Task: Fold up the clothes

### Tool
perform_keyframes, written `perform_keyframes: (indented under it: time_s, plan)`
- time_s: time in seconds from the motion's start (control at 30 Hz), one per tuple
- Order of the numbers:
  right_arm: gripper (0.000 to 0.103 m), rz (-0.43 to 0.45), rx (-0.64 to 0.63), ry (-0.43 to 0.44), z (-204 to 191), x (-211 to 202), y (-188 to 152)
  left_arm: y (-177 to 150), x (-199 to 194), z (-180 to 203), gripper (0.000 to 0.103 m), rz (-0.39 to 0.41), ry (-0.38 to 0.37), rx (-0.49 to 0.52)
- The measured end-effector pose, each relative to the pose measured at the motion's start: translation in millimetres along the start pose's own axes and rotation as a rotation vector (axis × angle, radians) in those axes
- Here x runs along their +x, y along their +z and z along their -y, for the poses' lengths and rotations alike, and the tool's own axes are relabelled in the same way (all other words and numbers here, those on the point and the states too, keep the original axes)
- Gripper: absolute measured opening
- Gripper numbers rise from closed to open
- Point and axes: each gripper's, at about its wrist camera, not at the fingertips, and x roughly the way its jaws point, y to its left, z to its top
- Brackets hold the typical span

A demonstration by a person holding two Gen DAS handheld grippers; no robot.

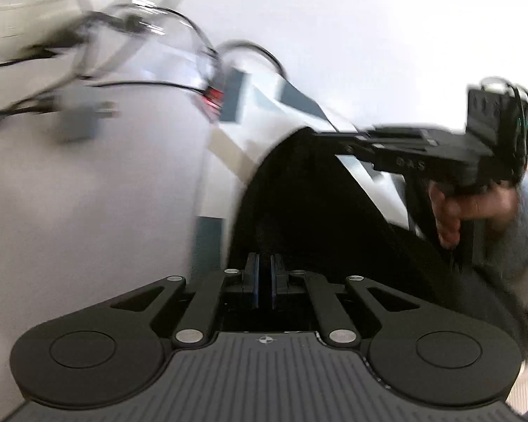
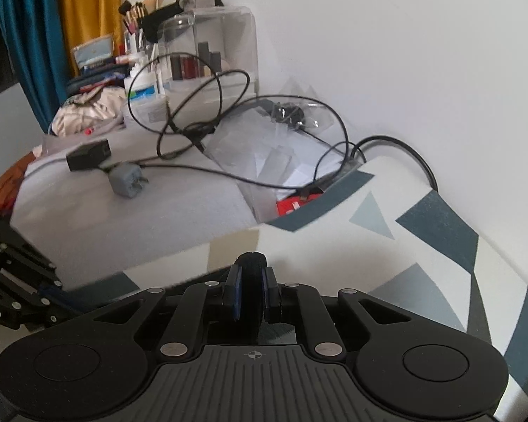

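A patterned cloth [image 2: 422, 246] with dark blue and grey triangles covers the work surface, and above it a black garment [image 1: 299, 193] hangs stretched between the two hand-held grippers, seemingly lifted clear so that it can be spread or folded. The left gripper [image 1: 264, 274] has its jaws drawn nearly together on the garment's near edge, while the right gripper [image 2: 251, 288] is clamped on a bunched roll of the same black fabric, each apparently pinching one end to keep it taut.
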Motion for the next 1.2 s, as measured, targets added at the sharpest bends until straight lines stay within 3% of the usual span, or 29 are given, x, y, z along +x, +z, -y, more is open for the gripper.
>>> perform_keyframes:
  time_s: [0.13,0.27,0.4,0.43,0.5,0.53,0.57,0.63,0.77,0.9,1.1,1.2]
  plan:
    - [0.010,0.003,-0.003,0.012,-10.1,9.4,9.8,-17.6,-31.5,-3.7,0.006,0.041,0.065,-0.060]
    - [0.011,-0.076,-0.028,0.003,-24.1,46.3,11.0,-25.0,-34.4,-5.3,0.006,0.022,0.119,-0.035]
    - [0.012,-0.095,-0.025,-0.056,-33.9,67.9,1.0,-21.9,-30.6,-2.8,0.008,0.008,0.155,0.003]
    - [0.016,-0.082,-0.006,-0.079,-34.4,67.6,-0.3,-20.6,-29.3,-1.5,0.010,0.002,0.162,0.013]
    - [0.040,-0.060,0.032,-0.159,-36.5,62.7,-2.1,-17.9,-26.9,5.0,0.016,-0.006,0.195,0.043]
    - [0.063,-0.049,0.053,-0.218,-38.2,58.0,-2.5,-16.0,-25.0,9.8,0.028,-0.004,0.219,0.061]
    - [0.070,-0.039,0.074,-0.277,-39.8,53.3,-3.0,-13.6,-27.0,16.1,0.044,0.008,0.233,0.087]
    - [0.071,0.026,0.142,-0.297,-39.5,25.5,-10.5,-9.8,-31.3,28.9,0.057,0.045,0.222,0.134]
    - [0.073,0.125,0.324,-0.344,-25.5,-45.1,-41.9,3.0,-22.0,57.8,0.057,0.036,0.151,0.201]
    - [0.072,0.214,0.518,-0.459,7.9,-141.1,-98.6,5.7,6.3,94.1,0.057,-0.018,0.053,0.295]
    - [0.068,0.169,0.737,-0.778,33.1,-254.8,-199.6,-13.0,59.3,150.8,0.059,-0.145,-0.086,0.456]
    - [0.063,0.125,0.817,-0.772,33.8,-264.2,-232.7,-31.8,81.1,176.3,0.063,-0.198,-0.100,0.548]
